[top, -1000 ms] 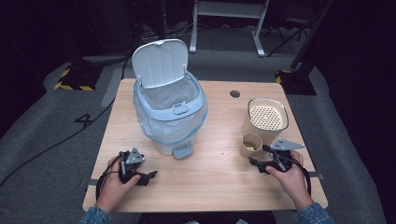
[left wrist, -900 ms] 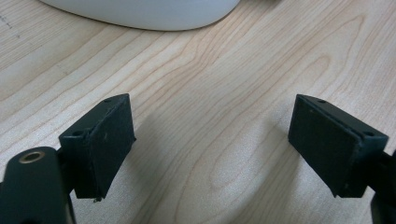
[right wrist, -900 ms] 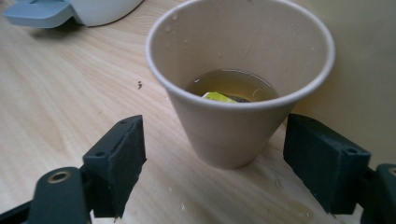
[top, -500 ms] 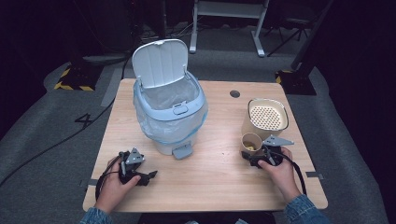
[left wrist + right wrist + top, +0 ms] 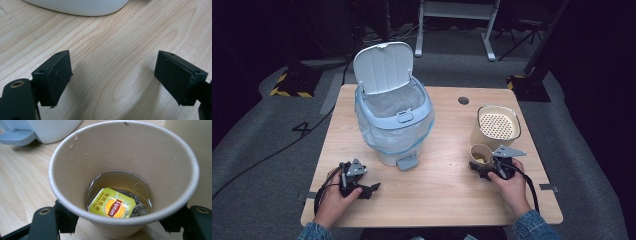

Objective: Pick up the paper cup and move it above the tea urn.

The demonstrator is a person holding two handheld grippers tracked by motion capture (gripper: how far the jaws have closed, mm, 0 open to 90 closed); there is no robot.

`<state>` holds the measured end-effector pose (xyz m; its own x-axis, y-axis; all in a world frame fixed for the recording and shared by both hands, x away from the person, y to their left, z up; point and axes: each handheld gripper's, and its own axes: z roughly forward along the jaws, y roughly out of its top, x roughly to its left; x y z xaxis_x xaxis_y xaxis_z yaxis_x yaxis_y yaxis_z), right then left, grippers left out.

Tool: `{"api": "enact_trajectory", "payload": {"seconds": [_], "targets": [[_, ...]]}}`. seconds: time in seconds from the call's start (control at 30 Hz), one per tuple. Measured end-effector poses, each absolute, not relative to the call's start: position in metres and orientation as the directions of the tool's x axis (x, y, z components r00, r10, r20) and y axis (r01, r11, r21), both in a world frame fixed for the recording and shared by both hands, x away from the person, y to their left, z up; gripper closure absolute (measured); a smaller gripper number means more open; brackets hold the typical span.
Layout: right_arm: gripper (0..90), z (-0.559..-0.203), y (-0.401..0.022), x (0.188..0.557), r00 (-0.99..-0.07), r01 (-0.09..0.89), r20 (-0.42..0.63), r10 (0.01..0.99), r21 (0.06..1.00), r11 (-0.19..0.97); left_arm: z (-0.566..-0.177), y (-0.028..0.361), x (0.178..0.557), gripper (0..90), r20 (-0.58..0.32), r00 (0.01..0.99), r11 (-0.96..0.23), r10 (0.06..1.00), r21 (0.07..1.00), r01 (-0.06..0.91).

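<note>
A brown paper cup stands right of centre on the wooden table. In the right gripper view the cup holds a little liquid and a yellow Lipton tea bag tag. My right gripper is open, with one jaw on each side of the cup's lower body; in its own view the right gripper shows no squeeze on the cup wall. My left gripper rests open on the table near the front left, and the left gripper has only bare wood between its pads.
A pale blue pedal bin with its lid up and a clear liner stands at the table's middle. Its pedal points toward me. A cream container with a perforated insert stands just behind the cup. A cable hole lies further back.
My right gripper has moved forward and left, from the table's right front up to the paper cup, so its jaws now flank it. The left gripper has stayed put.
</note>
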<state>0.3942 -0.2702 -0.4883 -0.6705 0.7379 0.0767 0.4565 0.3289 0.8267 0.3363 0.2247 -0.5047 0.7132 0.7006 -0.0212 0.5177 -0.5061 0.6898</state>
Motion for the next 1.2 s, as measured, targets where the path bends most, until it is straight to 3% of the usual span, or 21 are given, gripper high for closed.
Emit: {"api": "enact_trajectory", "payload": {"seconds": [0.63, 1.2], "targets": [[30.9, -0.424, -0.278, 0.361, -0.699, 0.447, 0.08, 0.711, 0.825, 0.346, -0.505, 0.225, 0.336, 14.7, -0.022, 0.713, -0.505, 0.701, 0.69, 0.518], [30.9, -0.375, -0.294, 0.361, -0.68, 0.423, 0.073, 0.73, 0.852, 0.309, -0.505, 0.224, 0.336, 14.7, -0.022, 0.711, -0.504, 0.703, 0.69, 0.52]]}}
